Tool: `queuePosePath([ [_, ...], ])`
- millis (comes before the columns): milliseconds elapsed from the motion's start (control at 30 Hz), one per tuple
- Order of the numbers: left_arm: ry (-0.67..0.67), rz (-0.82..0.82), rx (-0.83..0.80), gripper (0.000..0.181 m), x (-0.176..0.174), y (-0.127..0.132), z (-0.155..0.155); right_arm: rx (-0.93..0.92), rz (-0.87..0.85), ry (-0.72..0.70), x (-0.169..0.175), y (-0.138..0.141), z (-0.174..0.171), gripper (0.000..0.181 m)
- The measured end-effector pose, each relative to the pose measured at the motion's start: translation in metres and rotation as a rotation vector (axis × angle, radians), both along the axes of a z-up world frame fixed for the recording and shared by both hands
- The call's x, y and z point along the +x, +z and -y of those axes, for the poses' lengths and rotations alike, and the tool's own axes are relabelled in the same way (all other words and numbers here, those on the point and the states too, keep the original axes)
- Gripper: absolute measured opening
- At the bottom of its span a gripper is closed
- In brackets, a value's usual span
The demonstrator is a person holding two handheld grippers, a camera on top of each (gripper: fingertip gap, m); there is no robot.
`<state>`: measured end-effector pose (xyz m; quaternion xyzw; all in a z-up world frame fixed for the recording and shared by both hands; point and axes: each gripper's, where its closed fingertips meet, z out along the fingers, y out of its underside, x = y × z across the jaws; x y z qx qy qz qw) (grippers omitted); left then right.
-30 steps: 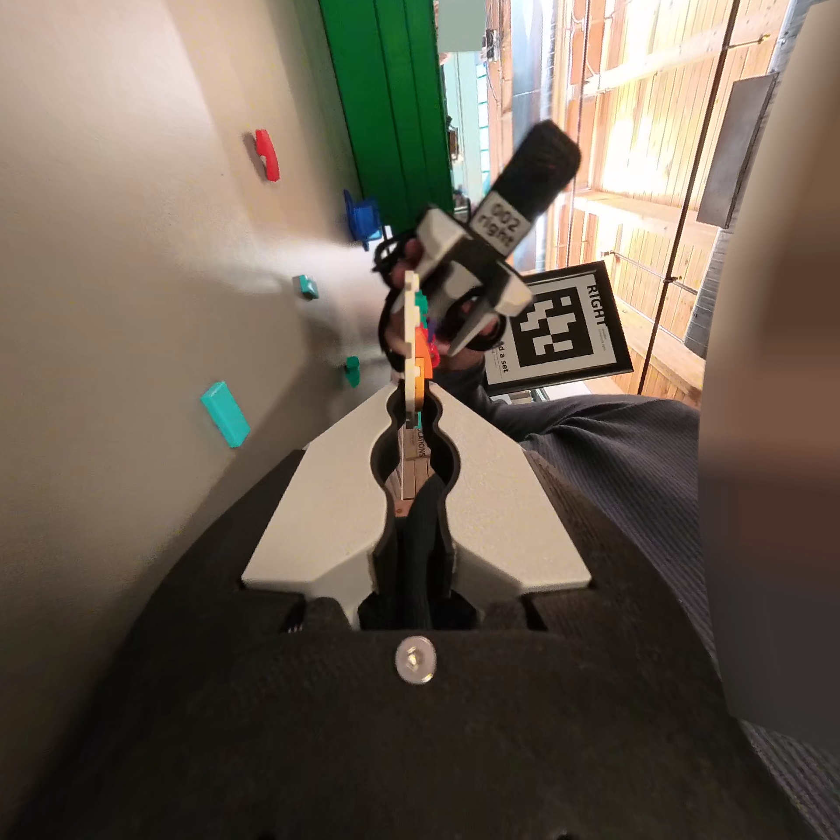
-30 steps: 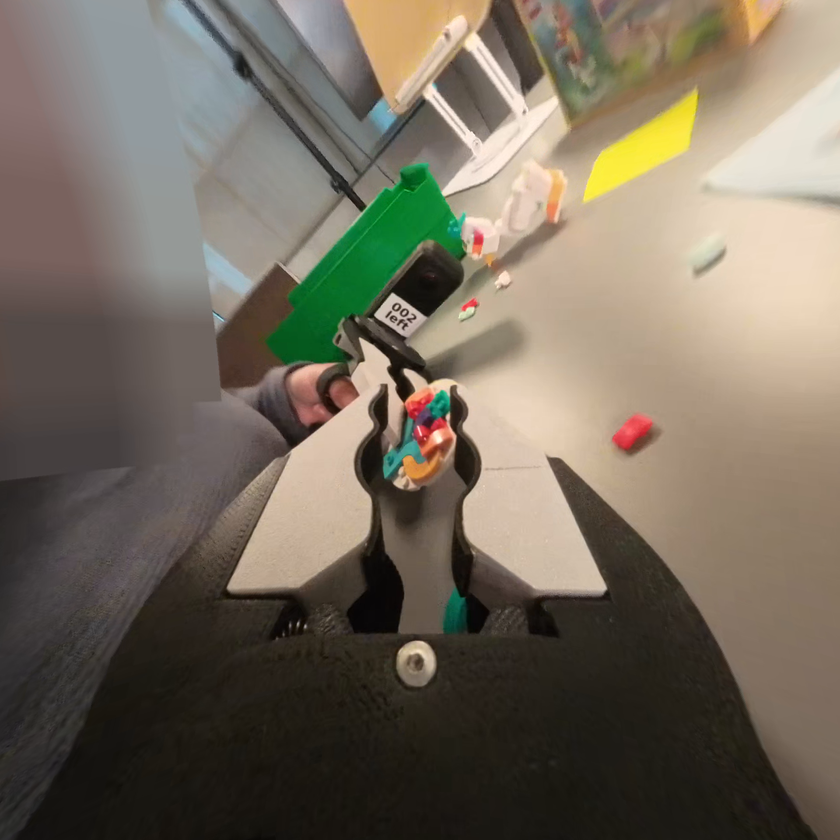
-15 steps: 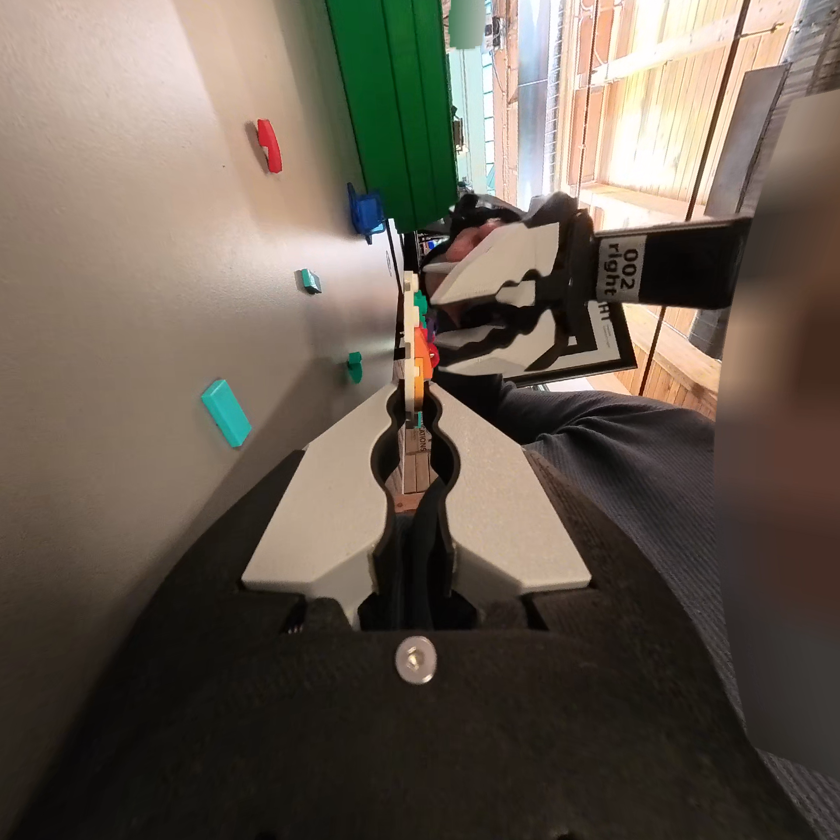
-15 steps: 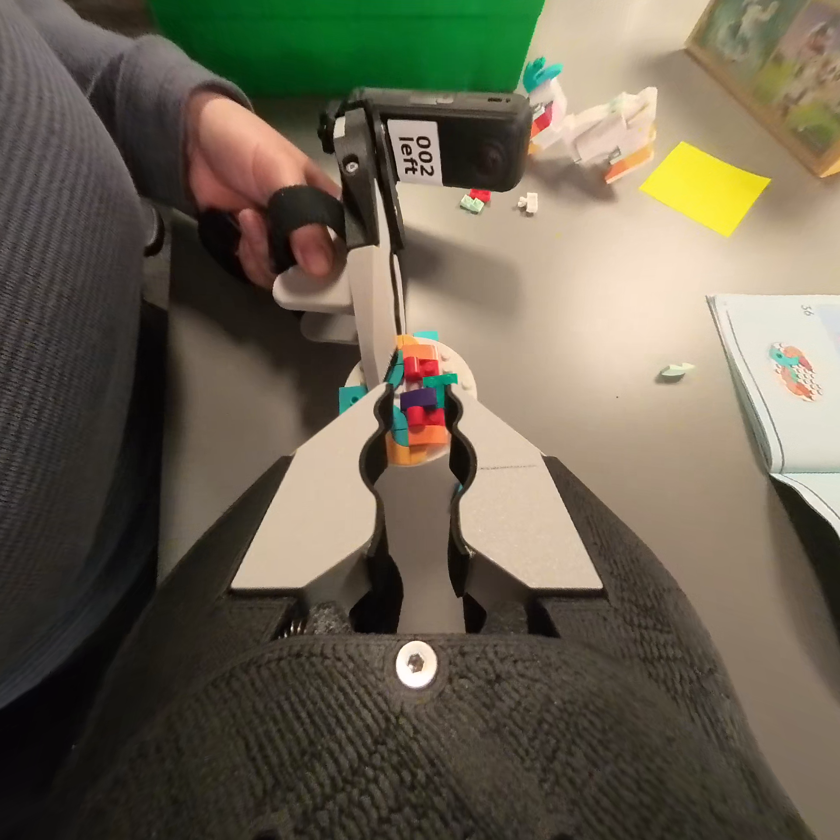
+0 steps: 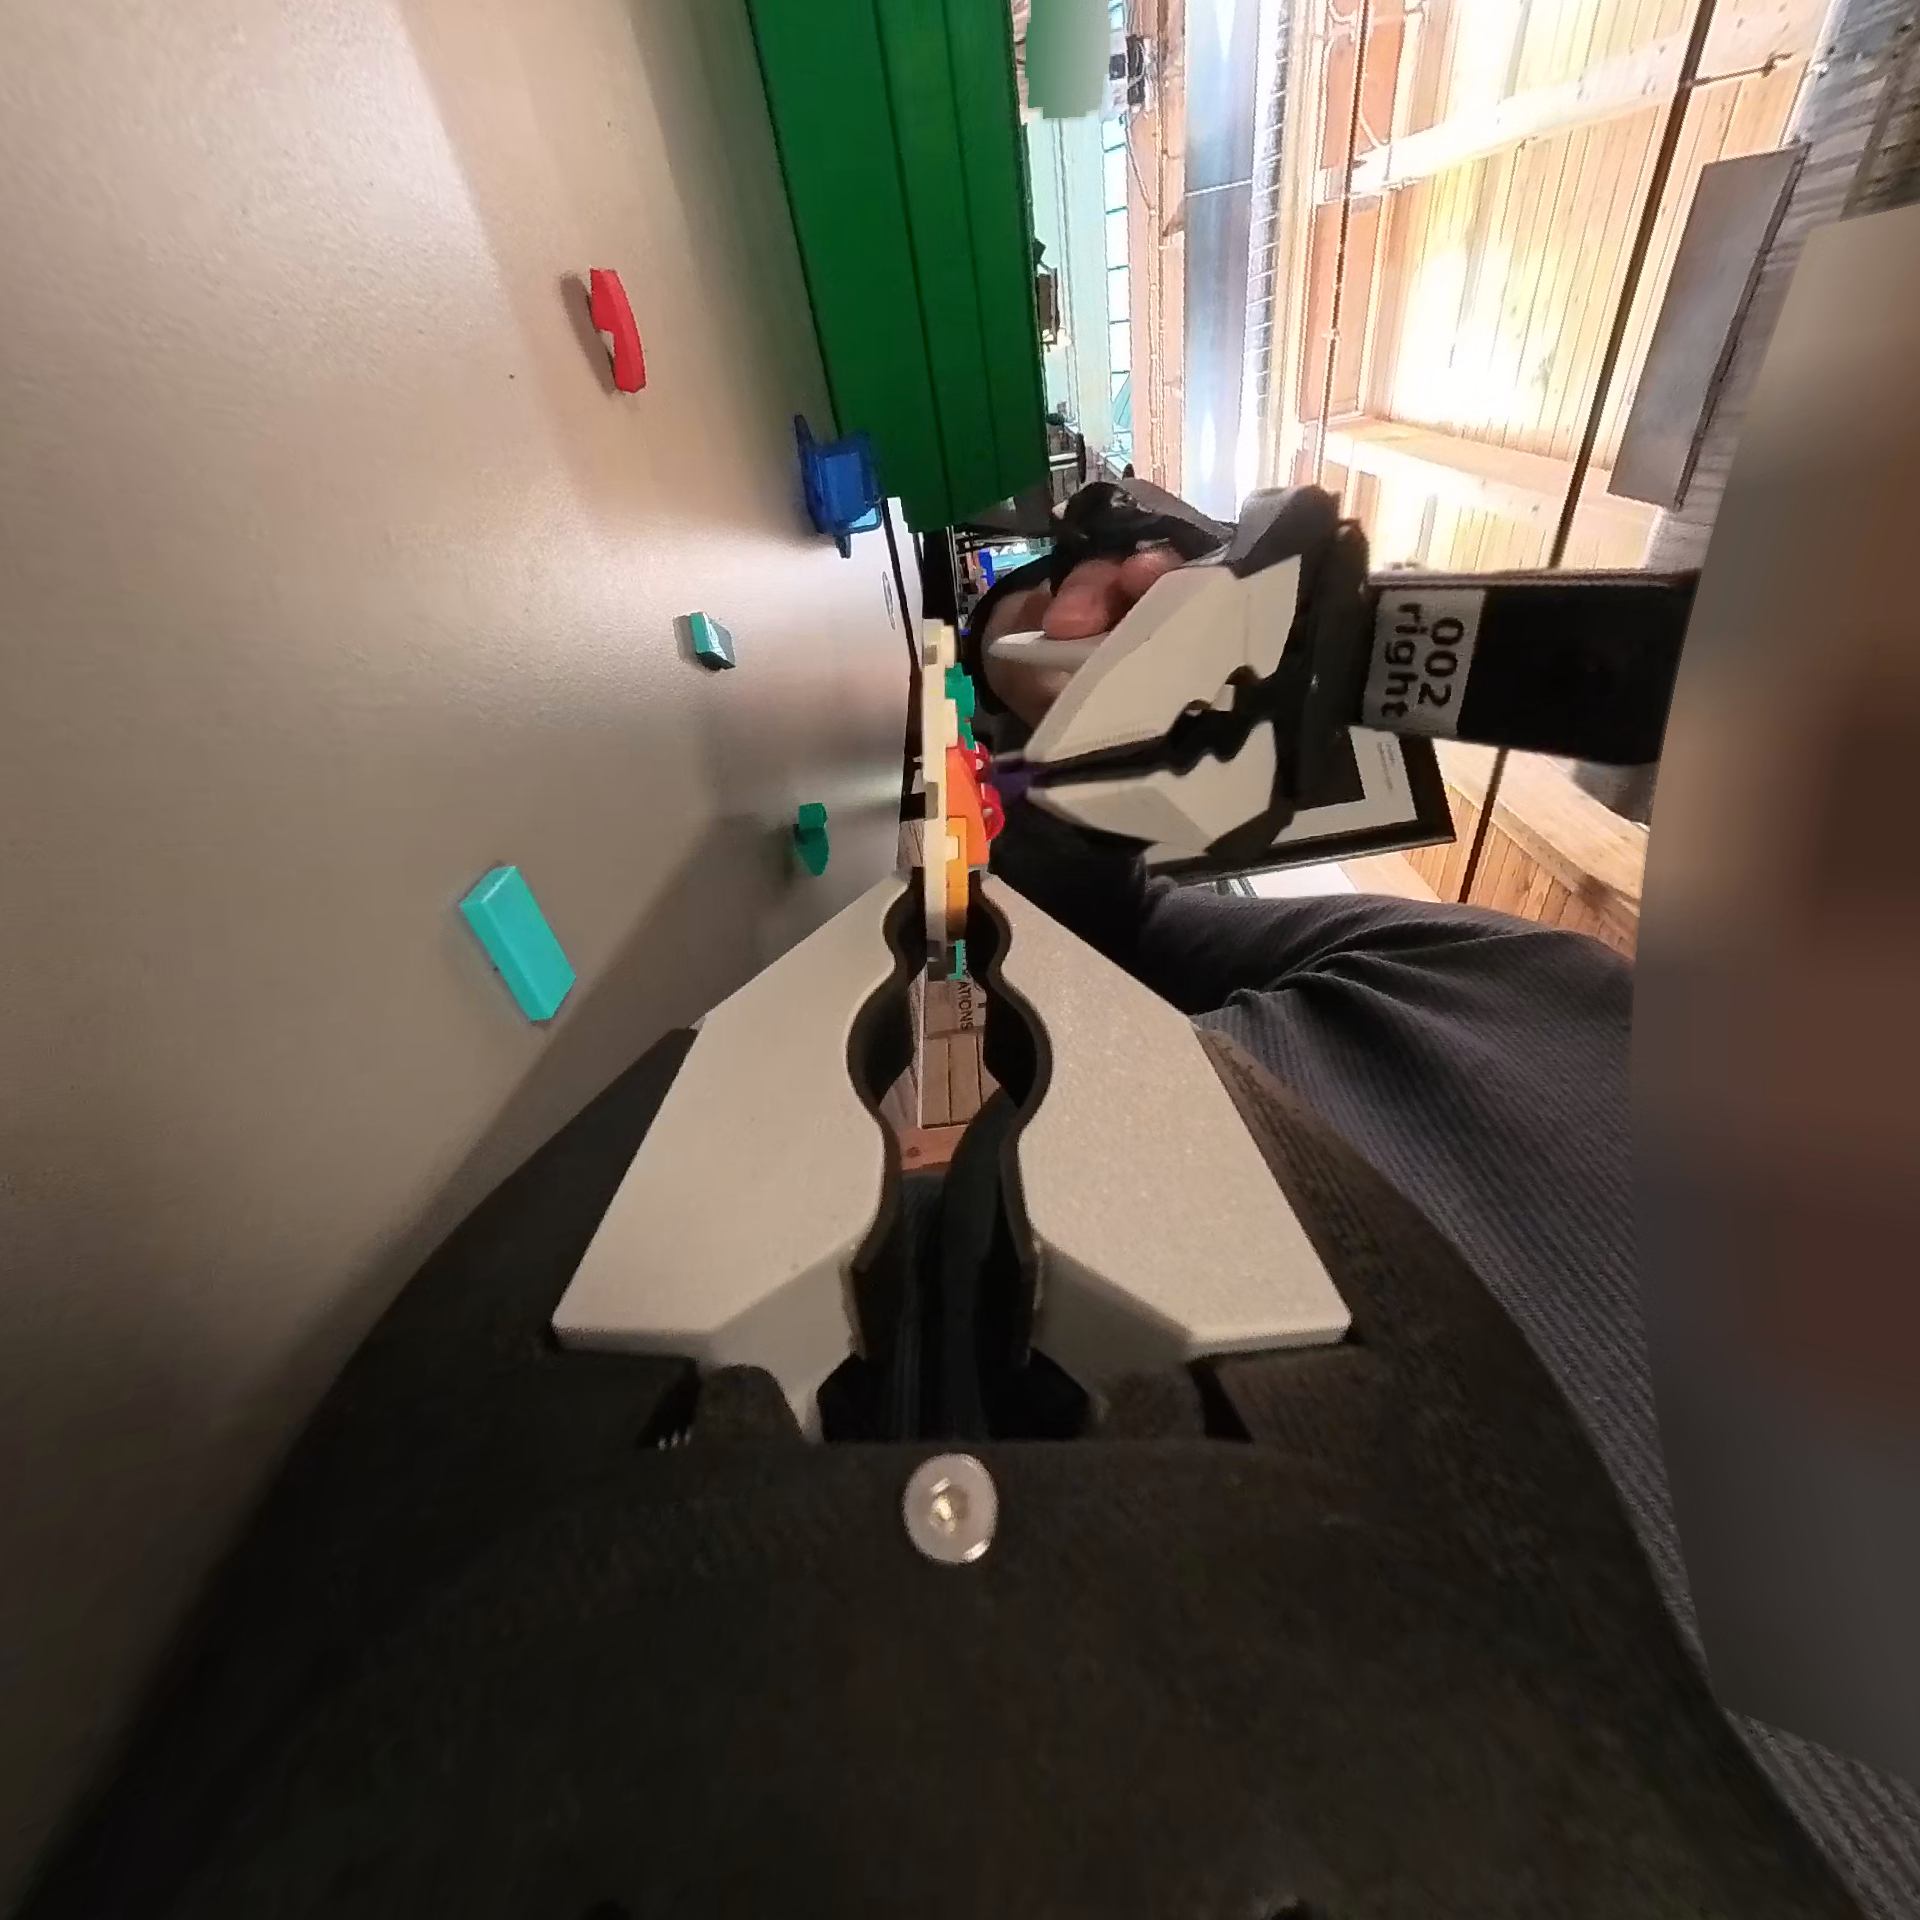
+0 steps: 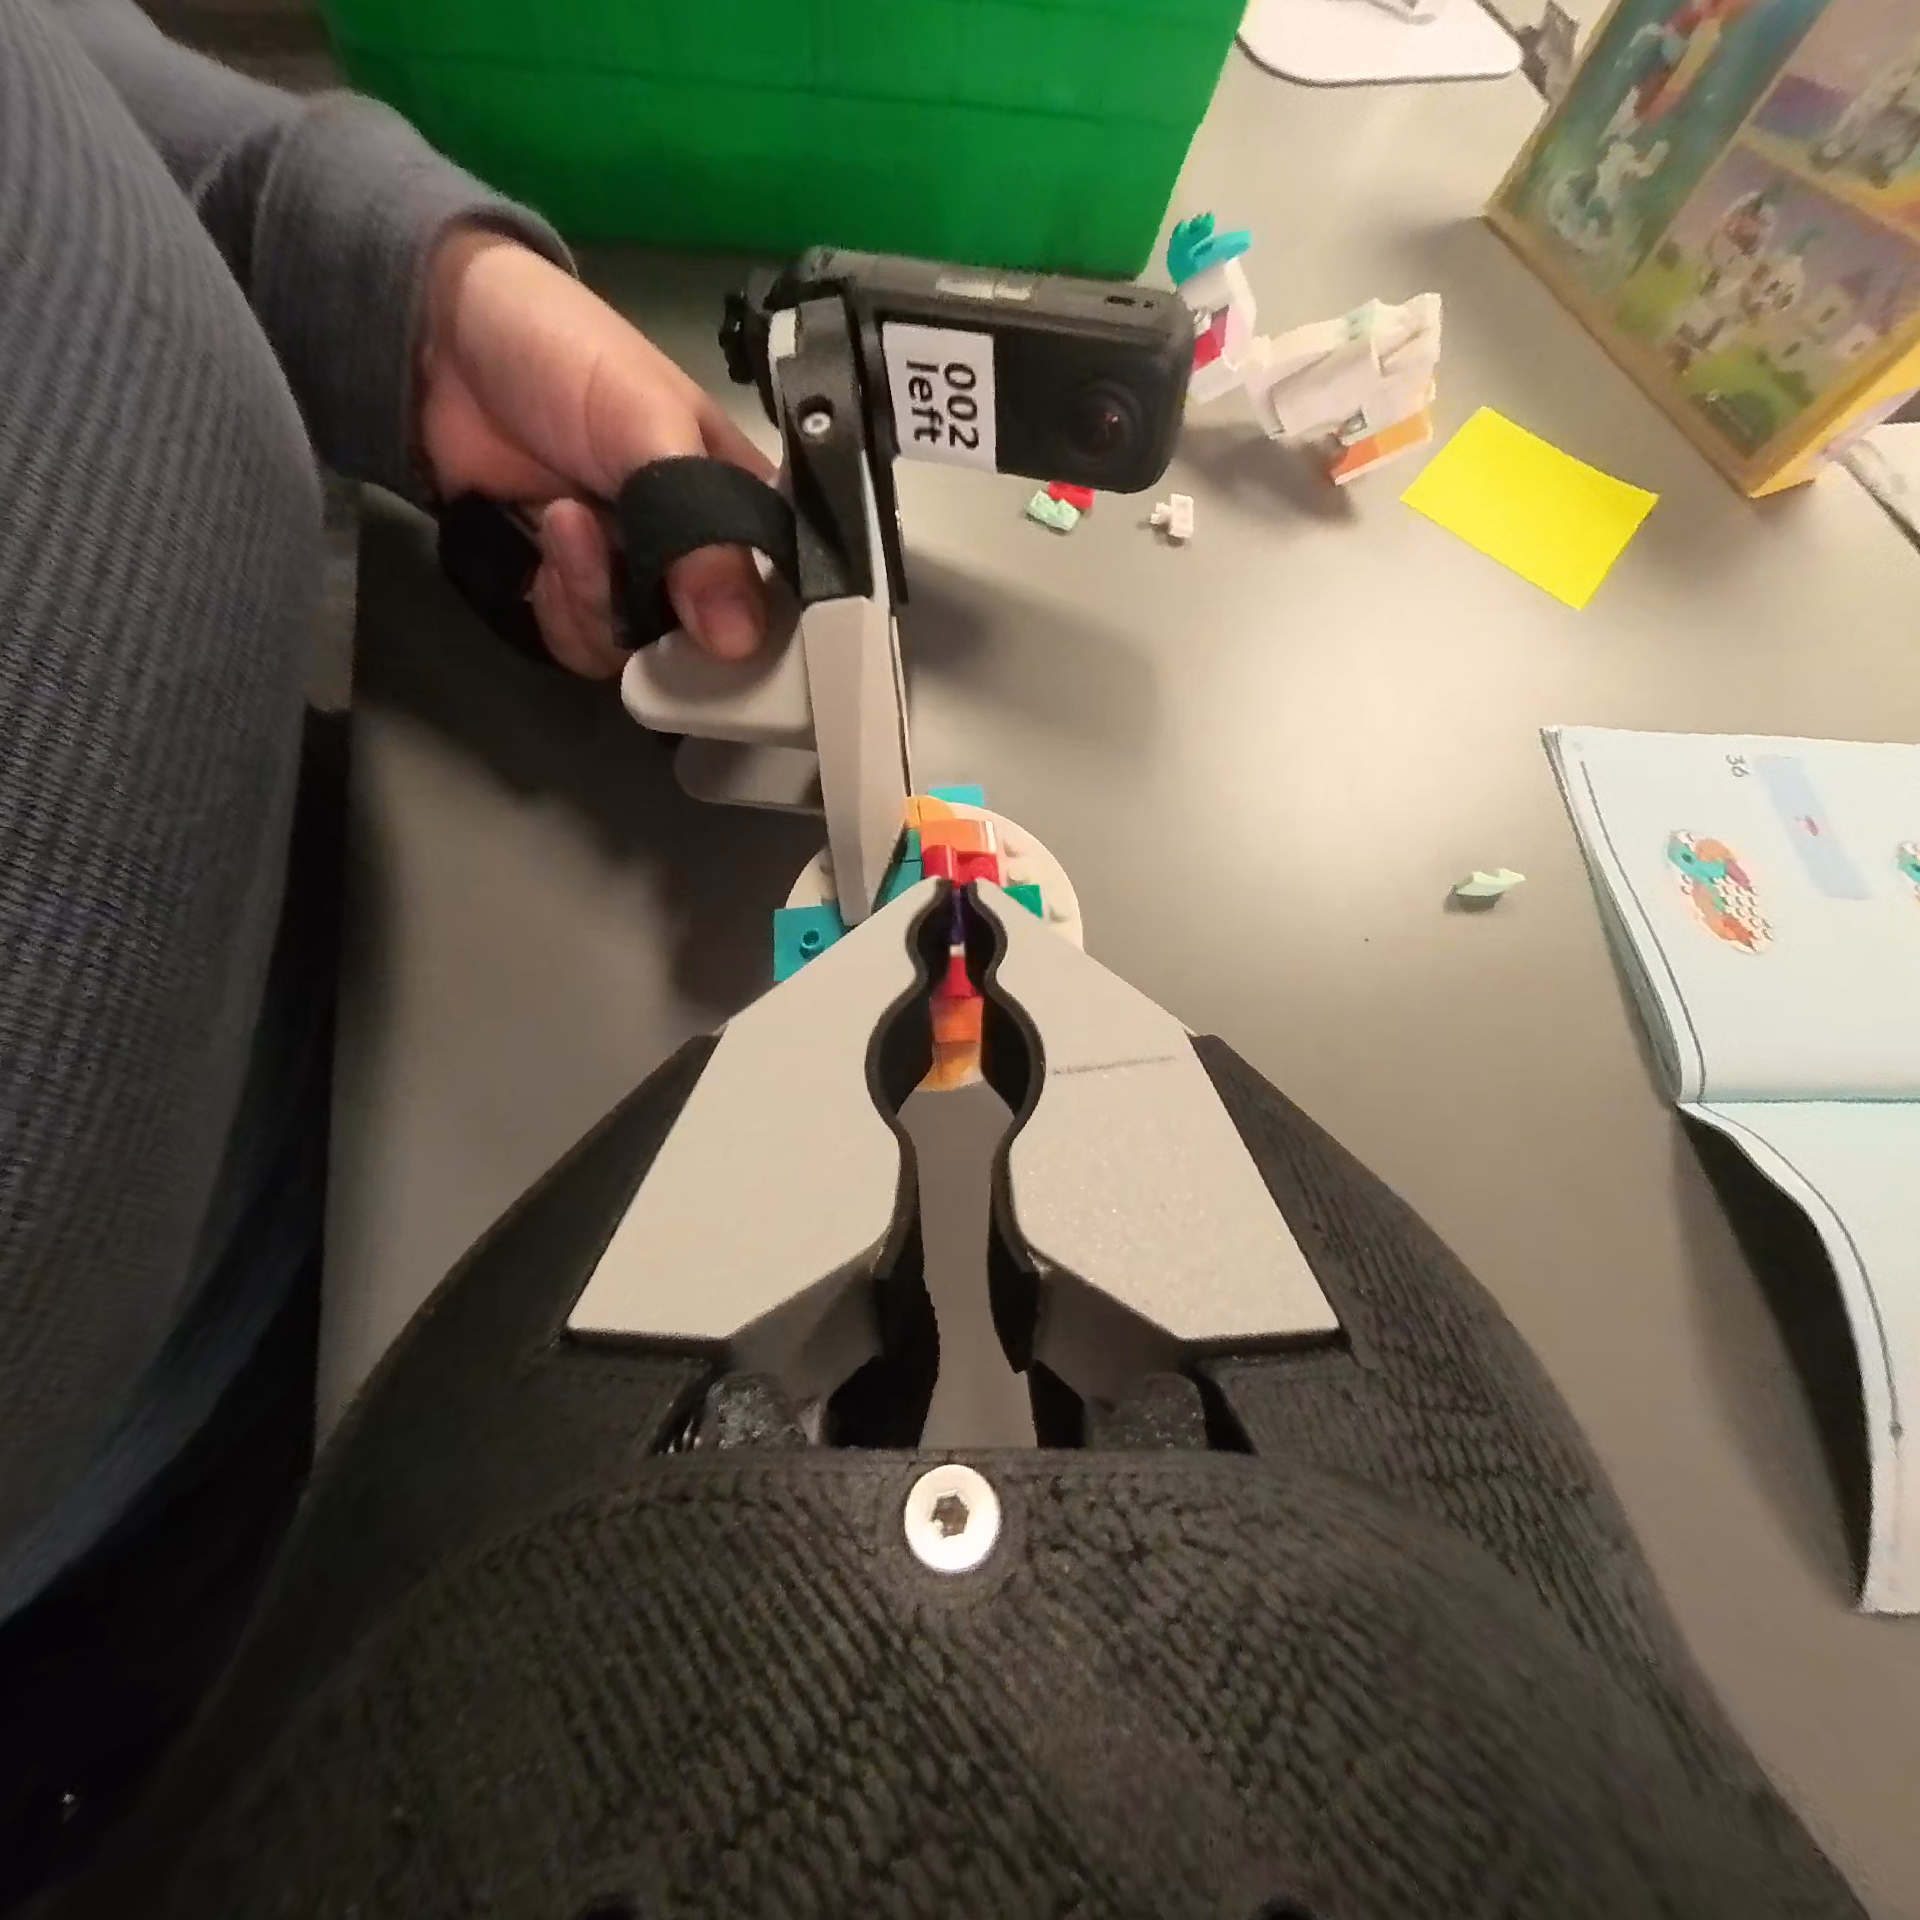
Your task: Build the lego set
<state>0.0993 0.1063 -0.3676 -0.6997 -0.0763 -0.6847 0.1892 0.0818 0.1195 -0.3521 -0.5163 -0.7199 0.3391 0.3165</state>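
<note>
Pinching the round, partly tiled lego disc (image 5: 948, 790) edge-on above the table, the left gripper (image 5: 951, 914) steadies it while the right gripper (image 6: 958, 896) nips a purple piece (image 5: 1010, 771) against it, loose bricks (image 5: 516, 941) still unplaced nearby.

The right gripper (image 5: 1023, 774) was up high and tilted a second ago. Now it lies flat in the middle right of the left wrist view, and its tips have closed on a small purple piece (image 5: 1010, 771) on the round lego plate (image 5: 943, 800). In the right wrist view the tilted table (image 6: 1247, 727) now looks level, and the booklet (image 6: 1766, 935) has come in at the right.
</note>
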Motion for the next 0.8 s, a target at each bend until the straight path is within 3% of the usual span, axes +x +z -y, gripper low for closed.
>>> queuePosePath([
  [500,-0.004,-0.002,-0.001,0.005,0.001,0.000,0.000,-0.027,0.086,0.006,0.015,-0.009,-0.002,0.004],
  [800,-0.006,-0.008,0.002,0.005,0.001,-0.001,0.001,-0.052,0.058,0.038,0.013,0.000,0.003,0.013],
])
